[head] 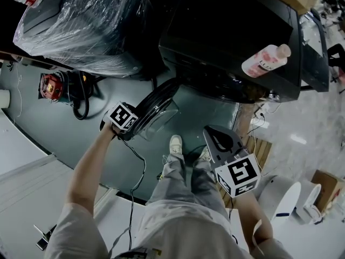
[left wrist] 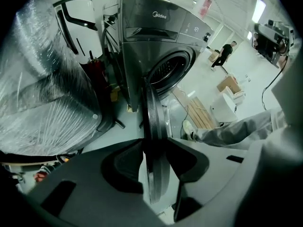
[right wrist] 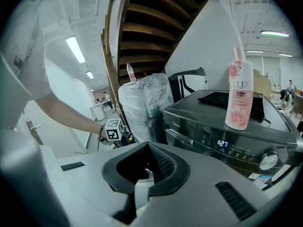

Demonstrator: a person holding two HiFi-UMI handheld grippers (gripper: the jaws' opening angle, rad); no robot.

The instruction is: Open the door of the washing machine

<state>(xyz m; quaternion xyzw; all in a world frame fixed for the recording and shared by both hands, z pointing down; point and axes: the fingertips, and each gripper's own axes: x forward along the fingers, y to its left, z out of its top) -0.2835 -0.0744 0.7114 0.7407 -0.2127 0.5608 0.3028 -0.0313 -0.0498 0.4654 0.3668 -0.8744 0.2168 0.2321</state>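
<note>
Left tool [left wrist: 155, 139] is clamped on the rim of the round door [left wrist: 152, 109], one jaw on each face, with the door edge-on up the middle of the left gripper view. In the head view the door sits mid-frame, swung well out from the washing machine [head: 232, 36], which fills the upper right. The drum mouth [left wrist: 173, 74] is exposed behind the door. The step looks close to done.

Right tool [right wrist: 147, 144] has its jaws together on nothing. It sits at lower right of the head view, well apart from the door and aimed at the machine's front.

To finish well:
- Swing the rim along the hinge arc, not a straight pull.
- Let the wrist roll with the door so the jaws stay flat on the rim and don't slip.
- Ease off near the hinge stop.
- Watch the person's shoes [head: 176, 143] just below the door.
- Leave the pink bottle [head: 265, 60] on top unshaken.
</note>
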